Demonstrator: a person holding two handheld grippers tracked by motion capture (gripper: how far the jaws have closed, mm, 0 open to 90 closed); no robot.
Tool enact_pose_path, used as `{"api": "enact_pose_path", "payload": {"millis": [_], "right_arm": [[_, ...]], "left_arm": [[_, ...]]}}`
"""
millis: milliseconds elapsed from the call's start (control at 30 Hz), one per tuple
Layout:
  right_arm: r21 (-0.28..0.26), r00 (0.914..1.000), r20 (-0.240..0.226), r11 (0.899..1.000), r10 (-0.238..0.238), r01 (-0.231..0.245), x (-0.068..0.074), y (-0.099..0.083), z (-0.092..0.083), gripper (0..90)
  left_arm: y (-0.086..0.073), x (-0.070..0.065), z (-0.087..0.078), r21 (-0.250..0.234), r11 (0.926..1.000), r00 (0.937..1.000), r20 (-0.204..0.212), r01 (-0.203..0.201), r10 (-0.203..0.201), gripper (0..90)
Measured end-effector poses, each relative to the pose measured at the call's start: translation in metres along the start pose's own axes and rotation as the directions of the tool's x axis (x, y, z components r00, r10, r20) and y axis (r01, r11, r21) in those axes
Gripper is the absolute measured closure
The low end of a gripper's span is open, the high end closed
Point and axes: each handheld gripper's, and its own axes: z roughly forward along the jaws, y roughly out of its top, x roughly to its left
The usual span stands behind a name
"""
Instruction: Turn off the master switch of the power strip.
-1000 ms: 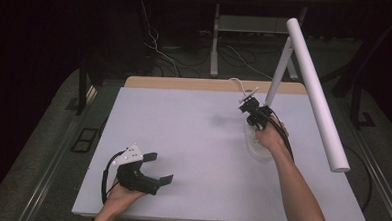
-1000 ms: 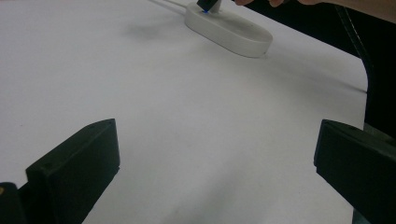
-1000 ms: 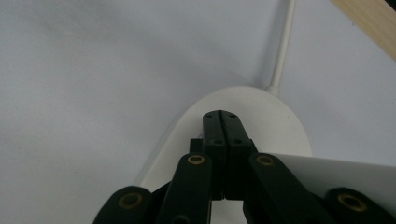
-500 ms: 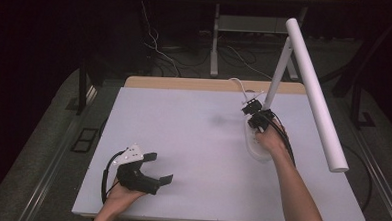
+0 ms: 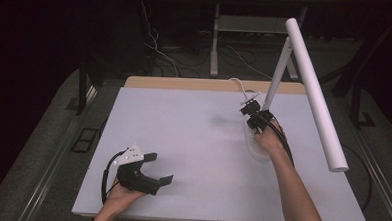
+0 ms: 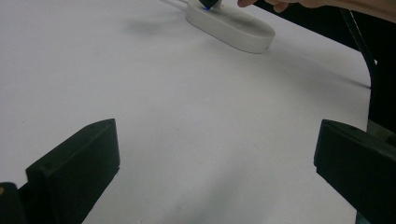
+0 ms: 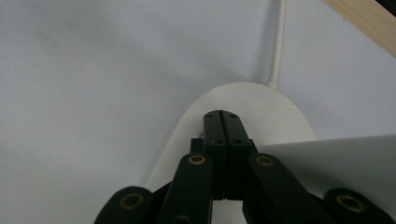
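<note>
A white desk lamp stands near the far right part of the white rectangular table point(image 5: 192, 140), its flat, oval white base point(image 5: 255, 143) lying on the tabletop closer to the right edge than the left and nearer the far edge than the near one. From the base a slim white stem point(image 5: 277, 74) rises tilted toward the far side, and a long white cylindrical lamp head point(image 5: 315, 93) slants from high above the far edge down toward the right edge. A thin white cord point(image 7: 279, 42) leaves the far end of the base and runs toward the strip of bare wood point(image 5: 210, 85) along the table's far edge. The right gripper point(image 5: 250, 110), held in the person's right hand point(image 5: 267, 141), sits over the far end of the base beside the foot of the stem; in the right gripper view its black jaws are pressed together with nothing between them, their tips over the base point(image 7: 247, 107). The left gripper point(image 5: 154, 168), in the left hand point(image 5: 125, 195), rests near the table's near left corner, well apart from the lamp, its jaws spread wide and empty over bare tabletop; the left gripper view shows the base point(image 6: 231, 28) far ahead.
</note>
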Motion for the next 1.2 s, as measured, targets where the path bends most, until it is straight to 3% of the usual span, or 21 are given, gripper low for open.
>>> {"api": "enact_pose_path", "payload": {"millis": [67,233,300,367,400,600,1200], "right_arm": [[-0.003,0.9997,-0.013,1.0,0.023,-0.023,-0.002,-0.001,0.001,90.0],[-0.018,0.9987,0.03,0.999,-0.041,0.042,0.003,0.0,0.0,89.9],[-0.016,0.9993,-0.024,0.999,-0.028,0.027,-0.001,0.002,-0.003,89.8],[-0.017,0.9993,-0.03,1.0,-0.025,0.024,-0.002,0.001,-0.004,89.7],[-0.037,0.998,-0.062,0.999,-0.012,0.01,-0.004,-0.001,-0.005,89.7],[-0.096,0.9967,-0.079,0.995,-0.018,0.01,0.0,-0.004,-0.018,89.6],[-0.187,0.9867,-0.143,0.981,-0.078,0.05,0.013,-0.013,-0.055,89.3]], "left_arm": [[0.0,0.0,0.001,0.0,1.0,1.0,0.002,-0.001,0.001,0.0],[0.0,0.0,-0.001,-0.003,1.0,1.0,-0.002,0.0,0.0,0.0],[-0.001,0.002,-0.002,-0.001,1.0,1.0,-0.004,0.004,-0.004,0.0],[-0.001,0.002,-0.002,-0.004,1.0,1.0,-0.007,0.005,-0.005,0.0],[-0.001,0.002,-0.002,-0.01,0.9999,0.9999,-0.008,0.008,-0.008,0.0],[-0.001,0.0,-0.001,0.001,1.0,1.0,-0.003,0.002,-0.002,0.0],[0.0,0.001,-0.001,0.001,1.0,1.0,-0.003,0.001,-0.001,0.0]]}}
